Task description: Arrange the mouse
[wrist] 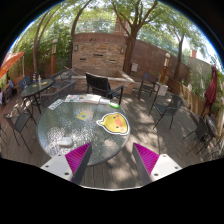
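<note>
Patio: round glass table (60, 125) just ahead of me.
Mouse (116, 122): beyond my fingers, slightly right, on its yellow mat (108, 126).
Gripper (113, 160): fingers wide apart, empty.

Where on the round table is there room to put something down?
The round glass table has bare room on its near side just ahead of the open tool, and left of the yellow mouse pad. It is crowded on the far side, where papers lie, and chairs ring the table.
</note>
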A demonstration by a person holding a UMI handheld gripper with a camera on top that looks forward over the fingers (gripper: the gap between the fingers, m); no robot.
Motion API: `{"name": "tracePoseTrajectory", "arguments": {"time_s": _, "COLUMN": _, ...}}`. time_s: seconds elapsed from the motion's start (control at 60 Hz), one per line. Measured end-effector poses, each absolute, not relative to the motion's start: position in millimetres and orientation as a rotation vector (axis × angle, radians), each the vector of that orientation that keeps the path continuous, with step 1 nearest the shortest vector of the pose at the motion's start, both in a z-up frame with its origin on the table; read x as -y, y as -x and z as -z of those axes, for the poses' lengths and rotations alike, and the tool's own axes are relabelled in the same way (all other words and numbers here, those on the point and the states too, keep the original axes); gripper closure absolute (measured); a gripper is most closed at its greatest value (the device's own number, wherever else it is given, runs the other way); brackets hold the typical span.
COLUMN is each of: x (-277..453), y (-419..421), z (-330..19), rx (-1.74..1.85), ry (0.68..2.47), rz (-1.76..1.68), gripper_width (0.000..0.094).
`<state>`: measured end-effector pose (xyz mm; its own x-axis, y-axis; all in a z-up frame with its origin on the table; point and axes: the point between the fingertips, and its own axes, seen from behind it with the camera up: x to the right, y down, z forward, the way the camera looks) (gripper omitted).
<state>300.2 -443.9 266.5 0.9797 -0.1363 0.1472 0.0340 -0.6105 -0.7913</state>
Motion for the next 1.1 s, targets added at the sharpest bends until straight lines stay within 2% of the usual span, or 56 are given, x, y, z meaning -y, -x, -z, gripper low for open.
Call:
{"name": "tracePoseTrajectory", "arguments": {"time_s": 0.1, "x": 449, "y": -297, "z": -261, "rx": -0.074, "ry": 2.231, "rz": 0.238, "gripper_width": 0.0096}}
{"name": "tracePoseTrajectory", "arguments": {"time_s": 0.117, "x": 455, "y": -305, "z": -250, "rx": -0.074, "ry": 2.232, "rz": 0.234, "gripper_width": 0.0097}}
{"name": "tracePoseTrajectory", "arguments": {"time_s": 0.2, "x": 459, "y": -303, "z": -238, "rx": -0.079, "ry": 2.251, "rz": 0.222, "gripper_width": 0.0099}}
{"name": "tracePoseTrajectory", "arguments": {"time_s": 0.5, "x": 473, "y": -258, "z": -125, "rx": -0.018, "ry": 2.347, "rz": 0.152, "gripper_width": 0.0101}}
{"name": "tracePoseTrajectory", "arguments": {"time_s": 0.667, "x": 427, "y": -195, "z": -56, "rx": 0.039, "ry": 2.359, "rz": 0.072, "gripper_width": 0.0104}}
{"name": "tracePoseTrajectory", "arguments": {"time_s": 0.8, "x": 372, "y": -153, "z": -17, "rx": 0.085, "ry": 2.326, "rz": 0.034, "gripper_width": 0.0105}}
{"name": "tracePoseTrajectory", "arguments": {"time_s": 1.0, "x": 301, "y": -112, "z": 15, "rx": 0.165, "ry": 2.295, "rz": 0.037, "gripper_width": 0.0097}}
{"name": "tracePoseTrajectory", "arguments": {"time_s": 1.1, "x": 278, "y": -100, "z": 16, "rx": 0.18, "ry": 2.282, "rz": 0.032, "gripper_width": 0.011}}
